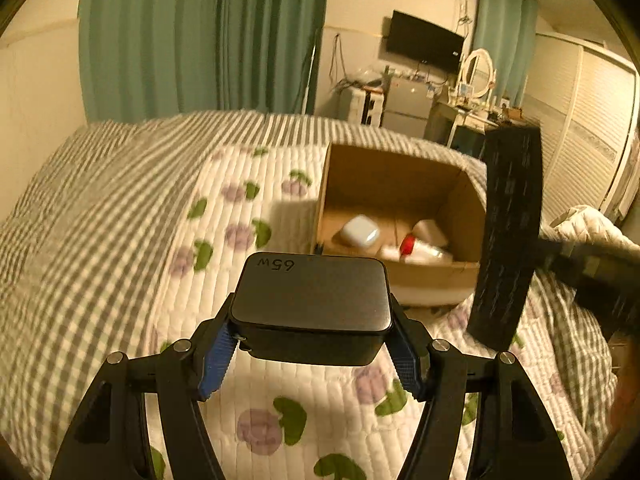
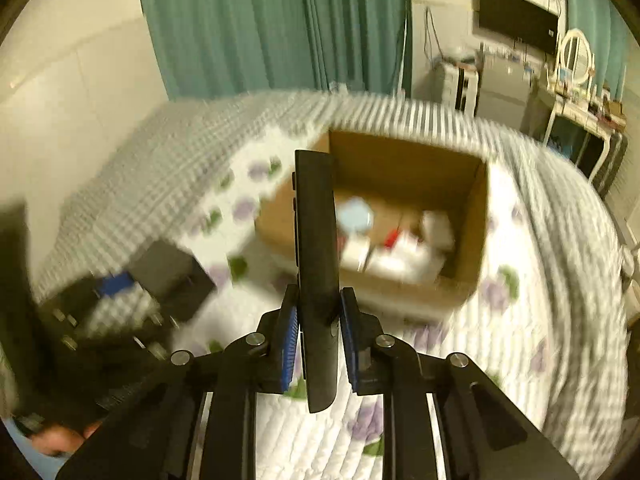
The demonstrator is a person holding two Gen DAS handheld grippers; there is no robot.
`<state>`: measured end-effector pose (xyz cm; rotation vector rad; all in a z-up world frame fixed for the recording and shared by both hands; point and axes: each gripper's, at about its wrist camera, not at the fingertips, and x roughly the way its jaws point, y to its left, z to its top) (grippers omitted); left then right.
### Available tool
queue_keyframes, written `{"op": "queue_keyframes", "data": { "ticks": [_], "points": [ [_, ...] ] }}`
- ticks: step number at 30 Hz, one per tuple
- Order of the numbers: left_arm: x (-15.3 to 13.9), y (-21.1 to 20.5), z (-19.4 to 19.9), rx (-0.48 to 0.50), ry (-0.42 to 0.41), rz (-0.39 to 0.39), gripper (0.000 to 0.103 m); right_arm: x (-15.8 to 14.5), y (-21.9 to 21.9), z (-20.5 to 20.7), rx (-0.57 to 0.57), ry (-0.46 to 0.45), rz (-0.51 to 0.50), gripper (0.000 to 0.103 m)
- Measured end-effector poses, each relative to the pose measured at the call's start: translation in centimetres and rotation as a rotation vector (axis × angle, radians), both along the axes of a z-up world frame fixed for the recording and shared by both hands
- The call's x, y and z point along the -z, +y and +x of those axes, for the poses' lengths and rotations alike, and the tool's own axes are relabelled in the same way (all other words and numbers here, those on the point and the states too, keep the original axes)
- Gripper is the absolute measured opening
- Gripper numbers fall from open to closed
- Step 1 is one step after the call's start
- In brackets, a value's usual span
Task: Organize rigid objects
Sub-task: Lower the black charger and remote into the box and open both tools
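Observation:
A black charger block (image 1: 312, 296) marked 65W sits crosswise between the blue pads of my left gripper (image 1: 312, 344), which is shut on it above the quilt. My right gripper (image 2: 319, 340) is shut on a flat black device (image 2: 314, 220) held on edge and pointing at an open cardboard box (image 2: 404, 160). In the left wrist view that device (image 1: 508, 236) hangs just right of the box (image 1: 384, 172). The box holds white items (image 1: 360, 232) and a red-capped one (image 1: 408, 245). In the blurred right wrist view, the left gripper (image 2: 120, 300) and charger (image 2: 168, 276) appear at lower left.
The box rests on a bed with a white flowered quilt (image 1: 260, 208) and a grey striped blanket (image 1: 100, 184). Green curtains (image 1: 200, 40) and a wall lie behind. A dresser with a mirror (image 1: 476, 92) and a wall screen (image 1: 424, 40) stand at the far right.

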<state>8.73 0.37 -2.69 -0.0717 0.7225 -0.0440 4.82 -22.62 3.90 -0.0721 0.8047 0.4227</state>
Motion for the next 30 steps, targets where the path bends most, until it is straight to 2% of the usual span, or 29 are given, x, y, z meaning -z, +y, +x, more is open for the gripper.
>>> {"op": "queue_keyframes", "data": {
  "ticks": [1,5,9,14,19,25,30],
  "points": [
    [-0.6,-0.2,0.2,0.004,-0.011,0.003,0.069,-1.6,-0.2,0.3,-0.001,-0.030,-0.011,0.018],
    [-2.7,-1.3,2.3,0.033,-0.054,0.023,0.069,-4.6,-0.5,2.4,-0.006,-0.068,-0.010,0.018],
    [-3.6,-1.9,5.4,0.053,-0.071,0.004,0.069,-5.2,-1.2,5.6,0.014,-0.051,-0.010,0.018],
    [-2.8,-3.1,9.9,0.075,-0.066,0.014,0.069,-3.2,-1.9,9.3,0.034,-0.003,-0.048,0.018],
    [0.2,-4.3,13.3,0.102,-0.026,0.023,0.069,0.7,-2.7,12.0,0.049,0.054,-0.050,0.018],
    [3.6,-5.7,15.7,0.123,0.028,0.056,0.069,4.4,-3.4,14.1,0.050,0.095,-0.030,0.019],
    [4.7,-6.9,16.3,0.144,0.029,0.088,0.069,6.1,-4.0,15.2,0.053,0.101,-0.006,0.019]
  ]
}}
